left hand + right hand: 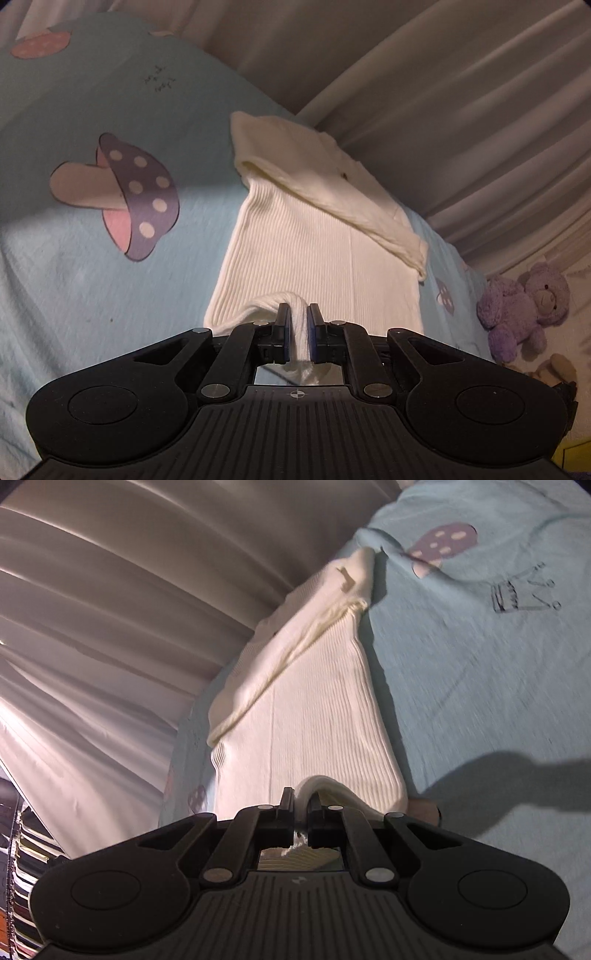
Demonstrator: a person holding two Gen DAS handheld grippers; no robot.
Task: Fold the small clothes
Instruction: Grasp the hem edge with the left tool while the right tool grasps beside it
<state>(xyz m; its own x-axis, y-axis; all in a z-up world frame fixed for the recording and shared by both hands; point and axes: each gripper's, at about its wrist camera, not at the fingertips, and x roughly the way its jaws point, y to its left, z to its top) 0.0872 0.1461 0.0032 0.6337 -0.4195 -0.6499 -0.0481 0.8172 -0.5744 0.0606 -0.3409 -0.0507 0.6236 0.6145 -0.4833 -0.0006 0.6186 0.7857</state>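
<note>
Hem of the white top [314, 251] vanishes between both clamped tools, left gripper [298, 314] and right gripper [301, 799], angled downward at lower centre.

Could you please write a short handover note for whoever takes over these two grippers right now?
Left hand-held gripper: shut on a bunched bit of the near hem of the white ribbed garment.
Right hand-held gripper: shut on the same hem, further along.
Garment: spread on the light blue mushroom-print bedsheet, near edge raised by both grips, far end towards the curtain.
Done: a sleeve or top part already lies folded across the far end; both hem grips taken.
Left: probably carry the hem over towards the far end, lay it flat, release, then tidy. A purple teddy bear sits beside the bed, clear of the work.
</note>
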